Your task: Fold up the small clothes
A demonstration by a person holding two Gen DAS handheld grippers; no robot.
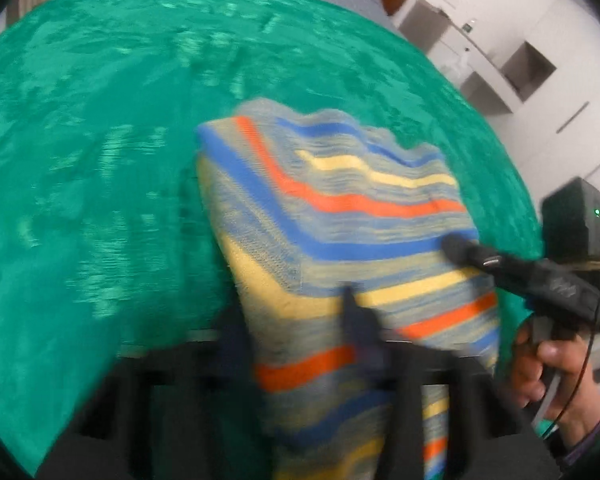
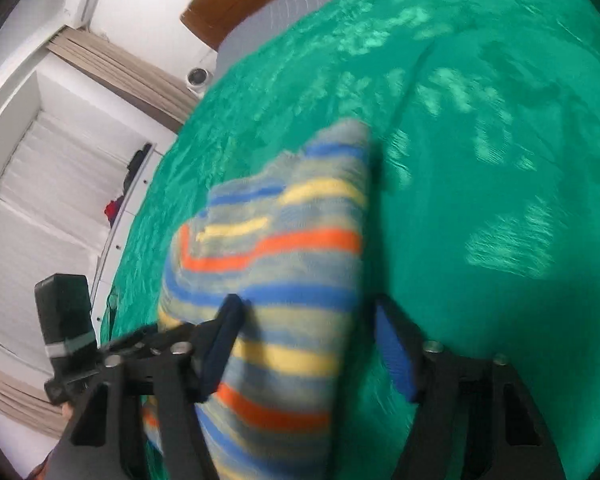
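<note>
The striped cloth point(image 1: 340, 216) lies on a bed with a green sheet point(image 1: 100, 160). It is right under and in front of both claws, and part of it is already folded over.

The left claw point(image 1: 296, 332) is almost closed, with the near edge of the cloth between its two fingers. The picture is too blurry to tell if it really squeezes the cloth.

The right claw point(image 2: 310, 344) is about half open. The cloth sits between its fingers. One finger touches the cloth, but the other finger is just beside its edge and not on it. So this claw does not hold the cloth yet.

Here is what could go wrong. If the claws lift now, only one side may come up, and the cloth may hang crooked or slip out. The right claw may also close next to the edge and grab nothing. A claw that goes too low may pinch the green sheet too and pull it up. Then the folded part may fall open.
</note>
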